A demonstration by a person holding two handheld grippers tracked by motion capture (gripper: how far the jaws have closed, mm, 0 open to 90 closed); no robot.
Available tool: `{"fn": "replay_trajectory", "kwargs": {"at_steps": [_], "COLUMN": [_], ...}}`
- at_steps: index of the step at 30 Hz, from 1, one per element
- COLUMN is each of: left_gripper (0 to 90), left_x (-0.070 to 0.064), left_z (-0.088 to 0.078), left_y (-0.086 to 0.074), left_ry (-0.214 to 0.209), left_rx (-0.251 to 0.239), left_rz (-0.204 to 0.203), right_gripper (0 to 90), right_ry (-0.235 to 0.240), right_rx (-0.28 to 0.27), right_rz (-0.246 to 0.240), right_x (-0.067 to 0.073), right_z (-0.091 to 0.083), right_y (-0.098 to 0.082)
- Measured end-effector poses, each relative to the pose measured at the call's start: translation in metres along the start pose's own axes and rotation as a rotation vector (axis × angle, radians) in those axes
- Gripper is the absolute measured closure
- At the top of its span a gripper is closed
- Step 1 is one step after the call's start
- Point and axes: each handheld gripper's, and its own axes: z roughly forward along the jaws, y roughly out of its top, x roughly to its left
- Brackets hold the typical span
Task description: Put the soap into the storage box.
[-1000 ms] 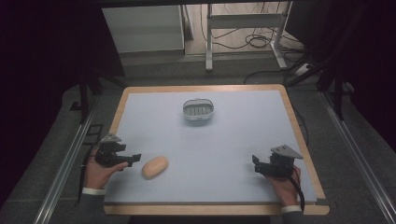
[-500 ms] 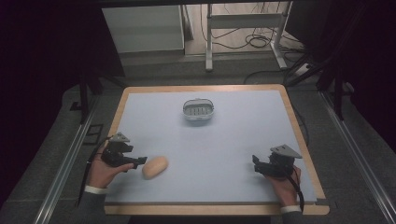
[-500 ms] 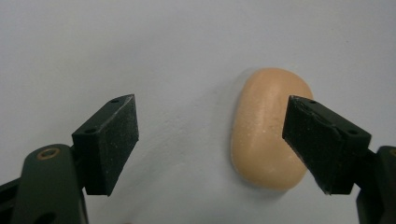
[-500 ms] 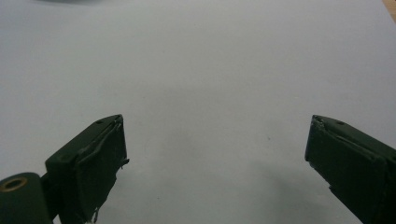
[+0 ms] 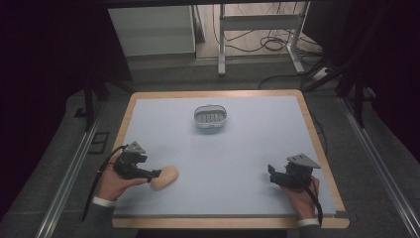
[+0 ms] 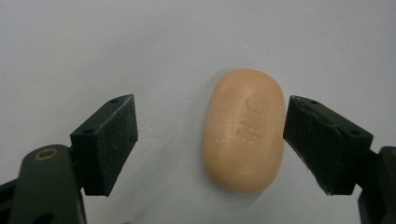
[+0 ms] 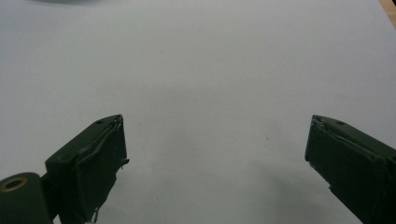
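A smooth peach oval soap bar [image 6: 244,130] (faint marks on top) lies near-left on the pale blue table [image 5: 247,148], between the released left claw [image 6: 210,140]. The right claw [image 7: 215,163] is released, near-right.

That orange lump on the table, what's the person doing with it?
It looks like a bar of soap lying on the blue table. The person's left tool is open around it, one jaw on each side, not squeezing. The right tool is open over bare table. A small grey dish sits farther back.
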Motion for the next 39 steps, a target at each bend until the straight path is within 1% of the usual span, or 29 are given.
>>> {"fn": "replay_trajectory", "kwargs": {"at_steps": [2,5,11,16,22,28,34,39], "left_gripper": [18.4,18.6,18.9,18.9,18.8,19.1,21.4,28.4], "left_x": [-0.002,-0.005,-0.011,-0.014,-0.019,-0.022,-0.023,-0.023], "left_z": [0.002,0.007,0.016,0.024,0.032,0.038,0.046,0.051], "left_y": [0.001,0.001,0.004,0.005,0.005,0.005,0.006,0.006], "left_ry": [-0.001,0.003,-0.005,-0.011,-0.023,-0.035,-0.038,-0.025], "left_rx": [0.015,0.028,0.064,0.094,0.118,0.131,0.176,0.200], "left_rz": [0.010,0.014,0.037,0.048,0.058,0.058,0.060,0.063], "right_gripper": [5.4,5.4,5.4,5.4,5.4,5.4,5.4,5.4], "right_ry": [-0.002,-0.004,-0.011,-0.014,-0.016,-0.013,-0.014,-0.012], "right_rx": [0.003,0.008,0.009,0.012,0.009,0.007,0.010,0.010], "right_rz": [0.001,0.002,-0.015,-0.017,-0.019,-0.023,-0.022,-0.023], "right_x": [0.000,0.001,0.002,0.003,0.003,0.003,0.003,0.003], "right_z": [0.000,0.001,0.001,0.001,0.001,0.001,0.001,0.001], "right_y": [0.000,0.000,0.000,0.000,0.000,0.000,0.000,0.000]}}
